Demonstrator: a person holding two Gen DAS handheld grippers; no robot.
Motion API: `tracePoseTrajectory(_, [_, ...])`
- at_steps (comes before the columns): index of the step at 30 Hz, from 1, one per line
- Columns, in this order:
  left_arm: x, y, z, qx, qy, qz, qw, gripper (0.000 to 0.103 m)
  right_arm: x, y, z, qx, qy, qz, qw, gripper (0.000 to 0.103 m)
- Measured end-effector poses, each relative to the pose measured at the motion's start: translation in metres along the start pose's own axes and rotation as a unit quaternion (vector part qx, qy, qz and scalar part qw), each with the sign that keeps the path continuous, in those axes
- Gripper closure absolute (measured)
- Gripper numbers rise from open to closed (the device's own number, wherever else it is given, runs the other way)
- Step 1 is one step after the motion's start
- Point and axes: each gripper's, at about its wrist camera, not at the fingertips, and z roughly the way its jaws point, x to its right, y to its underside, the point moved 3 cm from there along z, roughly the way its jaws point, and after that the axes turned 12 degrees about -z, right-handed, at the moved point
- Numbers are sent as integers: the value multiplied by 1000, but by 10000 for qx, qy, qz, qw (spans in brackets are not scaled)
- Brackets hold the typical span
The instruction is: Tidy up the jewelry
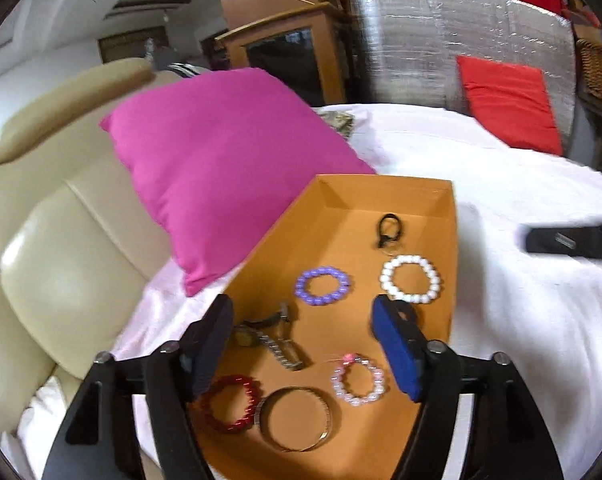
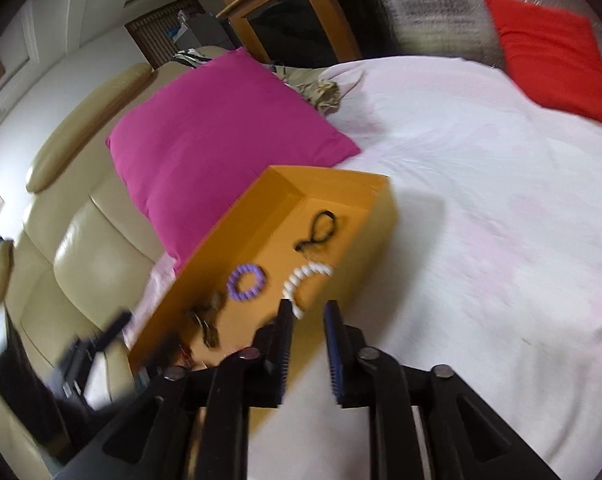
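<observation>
My left gripper (image 1: pixel 301 344) fingers spread wide, empty, over the orange box (image 1: pixel 453 240) of bracelets. My right gripper (image 2: pixel 308 344) fingers slightly parted, grasping nothing, beside the box.

Place: a home, a bedroom or living room.
Evidence: cream leather sofa (image 1: pixel 49 264), pink cushion (image 1: pixel 221 160), white sheet (image 1: pixel 521 320), wooden cabinet (image 1: pixel 289 52), red cushion (image 1: pixel 509 104).

The orange box (image 2: pixel 365 216) wall hides half the white bead bracelet (image 2: pixel 307 276); watches (image 2: pixel 207 322) are blurred.
</observation>
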Motion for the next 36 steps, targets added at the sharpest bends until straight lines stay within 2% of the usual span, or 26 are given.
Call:
tracePoseTrajectory(2, [-3, 0, -5, 53, -229, -31, 9997, 21, 0, 15, -17, -33, 158, -76, 9998, 53])
tracePoseTrajectory(3, [-6, 0, -9, 62, -323, -71, 9994, 21, 0, 25, -28, -22, 241, -142, 9996, 36])
tracePoseTrajectory(4, [-7, 1, -13, 62, -389, -107, 9992, 20, -1, 31, -35, 20, 290, -209, 9994, 34])
tracePoseTrajectory(7, [-12, 7, -29, -24, -560, -257, 9981, 19, -8, 50, -60, 6, 663, -532, 9964, 34])
tracePoseTrajectory(9, [-12, 10, -43, -69, -753, -240, 9969, 19, -13, 58, -75, 86, 740, -615, 9953, 34])
tracePoseTrajectory(12, [-10, 8, -73, 206, -1033, -79, 9944, 19, -25, 64, -105, 311, 835, -751, 9932, 34])
tracePoseTrajectory(17, [-13, -10, -144, 674, -814, -357, 9938, 19, -47, 62, -158, 849, 965, -915, 9875, 34])
tracePoseTrajectory(25, [-11, -41, -254, 1562, -616, -673, 9835, 18, -66, 55, -243, 1525, 1150, -1074, 9757, 32])
tracePoseTrajectory(31, [-9, -45, -302, 1827, -690, -730, 9780, 12, -77, 63, -283, 1743, 1142, -1059, 9723, 29])
tracePoseTrajectory(36, [-20, -37, -317, 1798, -798, -827, 9770, 10, -95, 75, -286, 1685, 1060, -1053, 9743, 28])
